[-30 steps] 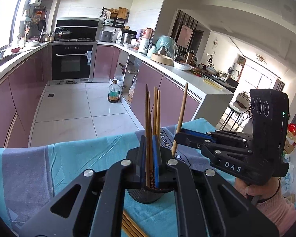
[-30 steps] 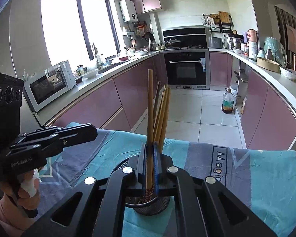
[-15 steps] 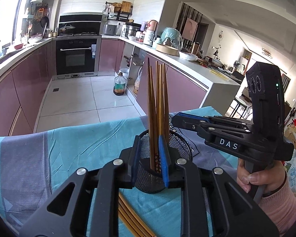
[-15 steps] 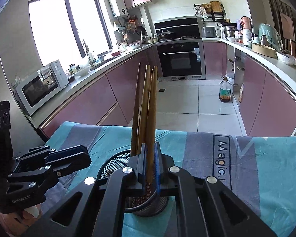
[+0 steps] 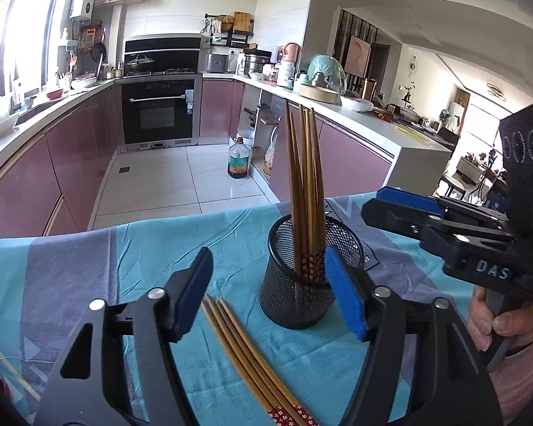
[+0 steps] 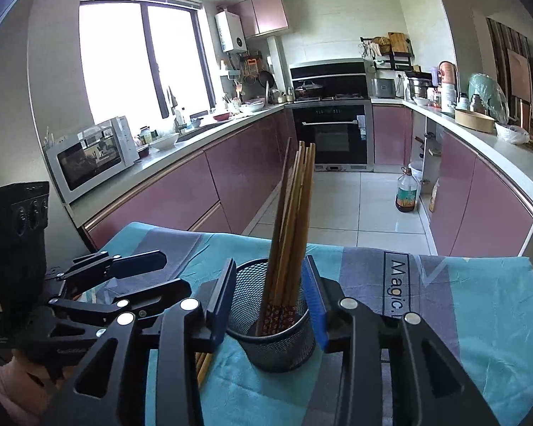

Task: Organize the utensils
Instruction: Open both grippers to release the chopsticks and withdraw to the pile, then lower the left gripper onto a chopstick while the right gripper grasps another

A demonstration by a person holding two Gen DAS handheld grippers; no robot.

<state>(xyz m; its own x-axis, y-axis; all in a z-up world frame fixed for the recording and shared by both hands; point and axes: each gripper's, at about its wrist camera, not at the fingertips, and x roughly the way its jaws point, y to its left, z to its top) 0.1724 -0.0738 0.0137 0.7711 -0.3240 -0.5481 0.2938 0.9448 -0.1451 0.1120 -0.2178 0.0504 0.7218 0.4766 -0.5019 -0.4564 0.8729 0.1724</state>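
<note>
A: Chopsticks point(image 5: 303, 191) – one bunch stands upright in the black mesh holder point(image 5: 295, 301) on the desk point(image 5: 71, 266), tips leaning together.

B: Rest of them?

A: A second bunch, the loose chopsticks point(image 5: 245, 351), lies flat on the teal cloth just left of the holder, near the camera. So I'd call it roughly halfway: some in, some left.

B: Left tongs point(image 5: 270, 294)?

A: Jaws opening, already wide. Nothing gripped; the loose bunch lies below the gap and the holder sits by the right pad.

B: Right tongs point(image 6: 270, 301)?

A: Opening too, narrower. The holder and its sticks sit between the pads, but the pads look clear of them, so no hold.

B: Anything in the way?

A: Both tools crowd the holder from either side, so they could bump on the next reach. The standing sticks are tall and could tip the holder if knocked. Kitchen behind: oven, microwave point(image 6: 89, 156), oil bottle point(image 5: 237, 159) on the floor, all well apart.
</note>
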